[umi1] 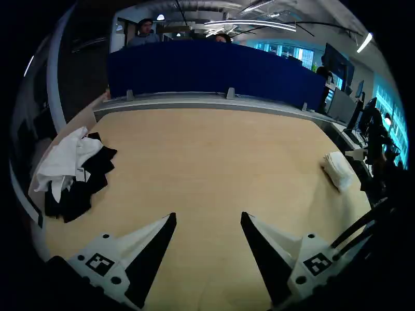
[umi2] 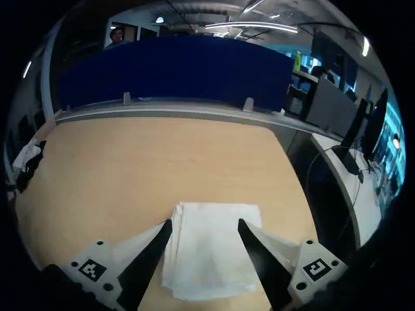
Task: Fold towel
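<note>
A light wooden tabletop (umi1: 207, 155) runs back to a blue wall (umi1: 207, 72). In the left gripper view, a heap of white and black cloths (umi1: 72, 171) lies at the left, the left tongs (umi1: 207, 220) are wide open, and the folded white towel (umi1: 337, 168) lies far right. In the right gripper view, the right tongs (umi2: 204, 223) are open too, with the towel flat between their fingers.

Light wood bench (umi1: 218, 150), grey rail (umi1: 207, 101) along its far edge. Blue divider screen (umi1: 207, 67) stands behind. Strip lights (umi1: 249, 23) on open ceiling (umi1: 171, 8). Windows (umi1: 282, 50) glow at right. Dark monitors (umi2: 371, 124) on neighbouring desks (umi2: 342, 171).
</note>
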Tool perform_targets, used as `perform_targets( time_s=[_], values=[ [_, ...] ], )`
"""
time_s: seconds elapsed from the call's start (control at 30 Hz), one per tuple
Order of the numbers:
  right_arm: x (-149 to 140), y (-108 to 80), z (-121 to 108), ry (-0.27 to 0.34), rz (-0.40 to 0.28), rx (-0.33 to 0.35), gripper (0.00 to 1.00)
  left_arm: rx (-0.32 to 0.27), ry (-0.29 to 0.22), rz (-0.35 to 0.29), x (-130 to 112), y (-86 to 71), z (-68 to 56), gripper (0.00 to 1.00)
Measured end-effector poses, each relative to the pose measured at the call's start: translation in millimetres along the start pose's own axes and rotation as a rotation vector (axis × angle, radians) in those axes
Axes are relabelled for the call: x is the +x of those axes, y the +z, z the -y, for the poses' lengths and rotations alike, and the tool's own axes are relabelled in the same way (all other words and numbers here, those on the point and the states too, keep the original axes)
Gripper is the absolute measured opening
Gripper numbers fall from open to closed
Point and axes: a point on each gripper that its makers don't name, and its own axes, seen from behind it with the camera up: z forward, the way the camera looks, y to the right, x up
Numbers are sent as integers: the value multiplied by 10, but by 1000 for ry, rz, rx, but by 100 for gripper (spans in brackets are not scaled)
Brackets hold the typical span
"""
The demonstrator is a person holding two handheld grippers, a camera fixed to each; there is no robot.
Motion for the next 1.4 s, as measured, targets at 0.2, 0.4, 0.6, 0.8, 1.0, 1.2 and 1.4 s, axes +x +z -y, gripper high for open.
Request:
perform_targets(
  time_s=[0.2, 0.4, 0.6, 0.8, 1.0, 1.2, 1.4],
  values=[
    [53, -236, 102, 44, -69, -5, 99, -14, 10, -17, 56, 10, -20, 92],
    [203, -462, 64, 115, -209, -64, 98, -21, 5, -46, 97, 8, -31, 92],
    [344, -737, 170, 146, -332, -95, 98, -22, -22, -101, 209, -4, -19, 92],
    [542, -1053, 480, 134, -424, -93, 98, -26, -41, -178, 405, -32, -49, 92],
    [734, -1303, 831, 88, -494, -75, 99, -21, -55, -273, 631, -57, -86, 92],
    [870, -1446, 1097, 50, -537, -63, 100, -8, -67, -391, 913, -135, -69, 92],
    [872, -1474, 1266, 28, -537, -46, 100, 26, -61, -523, 1222, -264, 2, 92]
  ],
)
